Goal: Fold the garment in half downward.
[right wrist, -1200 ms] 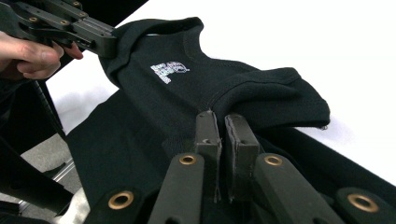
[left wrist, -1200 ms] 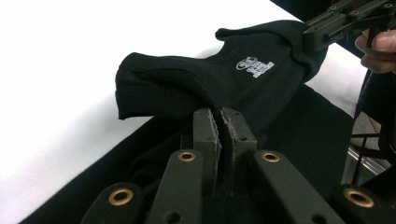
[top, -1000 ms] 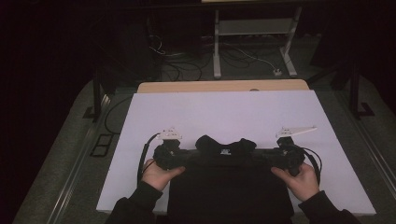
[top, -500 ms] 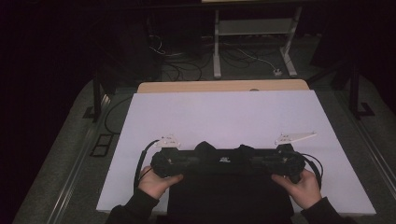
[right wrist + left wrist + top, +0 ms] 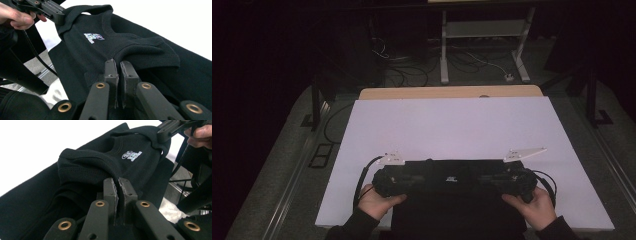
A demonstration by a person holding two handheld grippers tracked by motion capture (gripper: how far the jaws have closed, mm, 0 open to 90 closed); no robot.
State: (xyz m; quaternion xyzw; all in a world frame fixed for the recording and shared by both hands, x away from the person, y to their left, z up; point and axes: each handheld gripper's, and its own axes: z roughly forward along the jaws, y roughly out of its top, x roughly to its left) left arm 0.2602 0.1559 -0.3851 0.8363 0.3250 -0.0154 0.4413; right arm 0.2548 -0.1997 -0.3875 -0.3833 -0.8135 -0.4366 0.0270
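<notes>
A black garment [image 5: 447, 205] with a small pale logo [image 5: 451, 178] lies at the near edge of the white table sheet [image 5: 452, 125], hanging over the front. My left gripper [image 5: 409, 178] is shut on the cloth by the collar's left side, pads pinching a fold [image 5: 118, 181] of the garment [image 5: 95, 162]. My right gripper [image 5: 487, 179] is shut on the other side, also clamped on a fold [image 5: 117, 63] of the garment [image 5: 140, 45]. The logo [image 5: 131, 155] [image 5: 93, 37] sits between them. Each gripper view shows the other gripper, right [image 5: 163, 131] and left [image 5: 56, 13], biting the cloth.
A wooden tabletop edge [image 5: 452, 92] shows beyond the sheet. Behind it are floor cables [image 5: 412, 75] and a white table frame [image 5: 444, 50]. Black stands flank the table at left [image 5: 316, 102] and right [image 5: 592, 95]. The sheet's far half is bare.
Both hands have drawn the garment a little toward the near edge. Its top edge, bunched and humped a second ago, now runs straighter between the grippers.
</notes>
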